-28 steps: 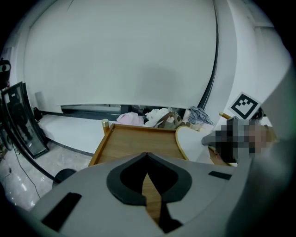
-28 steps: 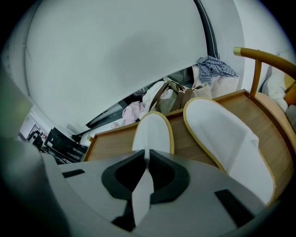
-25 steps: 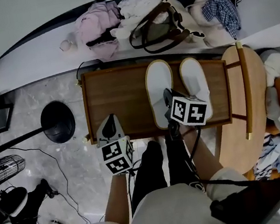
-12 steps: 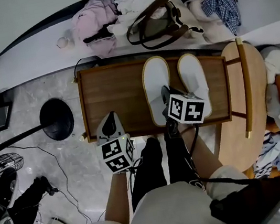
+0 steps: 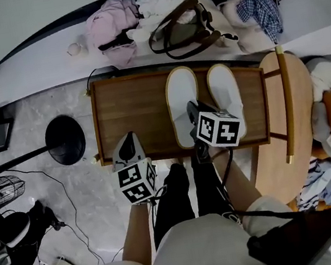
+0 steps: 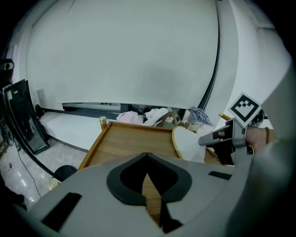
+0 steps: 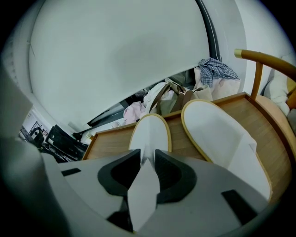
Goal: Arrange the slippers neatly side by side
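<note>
Two white slippers with tan rims lie side by side on the low wooden table [image 5: 131, 112]: the left slipper [image 5: 183, 104] [image 7: 150, 132] and the right slipper [image 5: 225, 93] [image 7: 217, 134]. My right gripper [image 5: 192, 113] [image 7: 148, 157] is over the left slipper's near end. Its jaws have just been opening, and the slipper's white band stands between them with the pads apart. My left gripper [image 5: 128, 142] [image 6: 147, 155] hovers at the table's near edge, left of the slippers, shut on nothing.
A wooden chair [image 5: 288, 114] stands right of the table. A brown bag [image 5: 189, 27] and heaped clothes [image 5: 113, 27] lie on the white ledge behind. A black round stand base [image 5: 66, 141], cables and a fan [image 5: 0, 194] are on the floor at left.
Neither slipper nor gripper has visibly moved; the head view has only shifted slightly.
</note>
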The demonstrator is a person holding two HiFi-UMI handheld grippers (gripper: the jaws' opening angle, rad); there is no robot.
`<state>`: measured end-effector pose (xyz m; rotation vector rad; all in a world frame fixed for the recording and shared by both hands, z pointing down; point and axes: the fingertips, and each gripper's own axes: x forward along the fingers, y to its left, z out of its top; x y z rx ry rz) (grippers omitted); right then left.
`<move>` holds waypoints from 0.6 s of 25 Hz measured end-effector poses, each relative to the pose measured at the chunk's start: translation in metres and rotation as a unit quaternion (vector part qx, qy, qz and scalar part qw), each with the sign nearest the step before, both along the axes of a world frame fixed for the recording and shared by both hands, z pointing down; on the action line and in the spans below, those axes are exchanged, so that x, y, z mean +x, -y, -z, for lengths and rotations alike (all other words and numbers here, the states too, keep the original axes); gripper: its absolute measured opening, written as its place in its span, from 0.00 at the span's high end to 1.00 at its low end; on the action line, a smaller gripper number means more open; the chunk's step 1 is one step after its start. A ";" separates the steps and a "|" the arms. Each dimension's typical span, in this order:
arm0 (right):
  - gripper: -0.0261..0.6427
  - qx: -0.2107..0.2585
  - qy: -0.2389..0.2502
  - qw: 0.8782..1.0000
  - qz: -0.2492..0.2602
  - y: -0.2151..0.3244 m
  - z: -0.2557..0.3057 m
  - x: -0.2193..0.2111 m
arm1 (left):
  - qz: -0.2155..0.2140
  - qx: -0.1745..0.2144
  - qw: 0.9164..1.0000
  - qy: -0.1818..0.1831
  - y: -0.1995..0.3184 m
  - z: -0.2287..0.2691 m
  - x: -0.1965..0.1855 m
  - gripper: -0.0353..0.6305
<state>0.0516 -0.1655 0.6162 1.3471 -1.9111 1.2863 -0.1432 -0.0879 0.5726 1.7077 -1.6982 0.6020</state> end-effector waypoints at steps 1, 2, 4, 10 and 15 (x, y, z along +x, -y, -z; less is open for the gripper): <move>0.79 0.001 0.000 1.000 0.000 0.000 0.001 0.001 | 0.000 0.002 1.000 0.000 0.000 0.001 0.001 0.92; 0.79 0.002 0.000 1.000 -0.001 0.000 0.003 0.003 | 0.001 0.003 1.000 -0.001 0.000 0.003 0.002 0.92; 0.78 0.004 -0.003 1.000 -0.001 -0.001 0.006 0.008 | 0.002 0.008 1.000 -0.004 0.001 0.006 0.005 0.92; 0.78 0.017 -0.014 1.000 0.000 -0.006 0.025 0.028 | 0.004 0.021 1.000 -0.013 0.004 0.017 0.015 0.92; 0.78 0.026 -0.028 0.999 -0.007 -0.014 0.044 0.053 | 0.005 0.033 0.999 -0.030 0.009 0.026 0.031 0.92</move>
